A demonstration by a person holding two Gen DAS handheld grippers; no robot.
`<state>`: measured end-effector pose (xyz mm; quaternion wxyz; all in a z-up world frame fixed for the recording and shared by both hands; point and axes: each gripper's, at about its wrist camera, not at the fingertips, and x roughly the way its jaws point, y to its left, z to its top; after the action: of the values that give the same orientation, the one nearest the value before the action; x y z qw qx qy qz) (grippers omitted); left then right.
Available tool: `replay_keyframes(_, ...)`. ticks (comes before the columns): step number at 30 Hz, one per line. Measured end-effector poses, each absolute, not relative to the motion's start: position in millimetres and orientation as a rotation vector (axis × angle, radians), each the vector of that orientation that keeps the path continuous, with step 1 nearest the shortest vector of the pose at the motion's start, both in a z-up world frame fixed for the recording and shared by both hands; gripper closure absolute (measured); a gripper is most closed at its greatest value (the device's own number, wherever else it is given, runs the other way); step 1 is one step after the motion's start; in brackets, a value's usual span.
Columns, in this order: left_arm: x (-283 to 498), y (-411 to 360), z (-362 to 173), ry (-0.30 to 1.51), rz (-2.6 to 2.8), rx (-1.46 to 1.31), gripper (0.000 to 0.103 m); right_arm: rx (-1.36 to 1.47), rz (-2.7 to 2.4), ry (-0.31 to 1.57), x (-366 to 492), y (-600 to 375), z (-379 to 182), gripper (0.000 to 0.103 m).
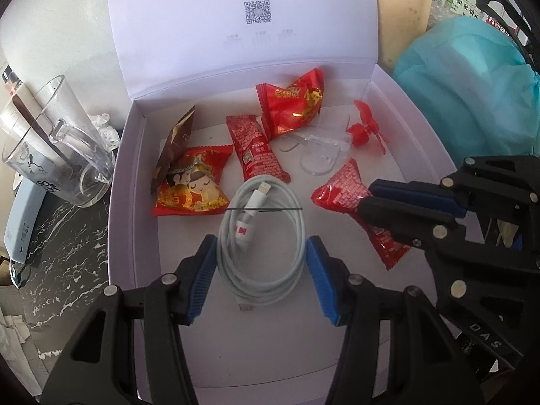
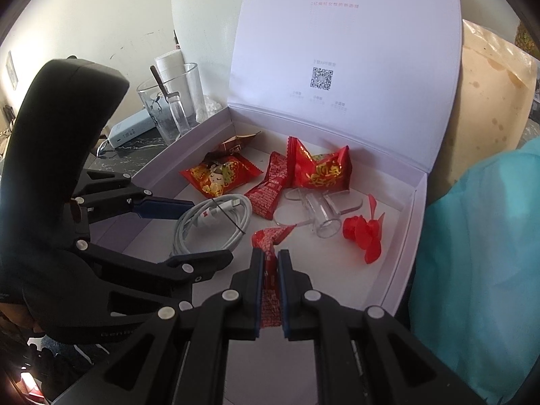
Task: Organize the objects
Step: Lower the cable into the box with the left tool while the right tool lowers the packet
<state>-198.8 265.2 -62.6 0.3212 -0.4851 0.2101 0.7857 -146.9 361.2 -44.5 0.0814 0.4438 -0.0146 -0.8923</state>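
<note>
An open white box (image 1: 135, 202) (image 2: 401, 253) holds several red snack packets, a coiled white cable (image 1: 261, 249) (image 2: 216, 222), a clear plastic piece (image 1: 317, 155) (image 2: 320, 216) and a red toy fan (image 1: 366, 128) (image 2: 366, 233). My left gripper (image 1: 261, 253) (image 2: 189, 233) is open, its blue pads either side of the cable coil. My right gripper (image 2: 270, 260) (image 1: 368, 199) is shut on a slim red snack packet (image 2: 270, 246) (image 1: 344, 192) over the box floor.
A glass mug (image 1: 57, 145) (image 2: 168, 108) with a spoon stands left of the box on the dark marble counter (image 1: 60, 236), next to a pale blue device (image 1: 23, 216). A teal cloth (image 1: 472, 94) (image 2: 479, 253) lies right of the box. The box lid (image 1: 243, 23) stands upright behind.
</note>
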Motion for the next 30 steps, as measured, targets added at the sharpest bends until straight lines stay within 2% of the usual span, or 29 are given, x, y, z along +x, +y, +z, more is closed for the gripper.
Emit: replay_keyframes(30,-201,265,-70,0.547,2.049,-1.330,0.050,1.487,-2.649,0.006,-160,359,-49,0.094)
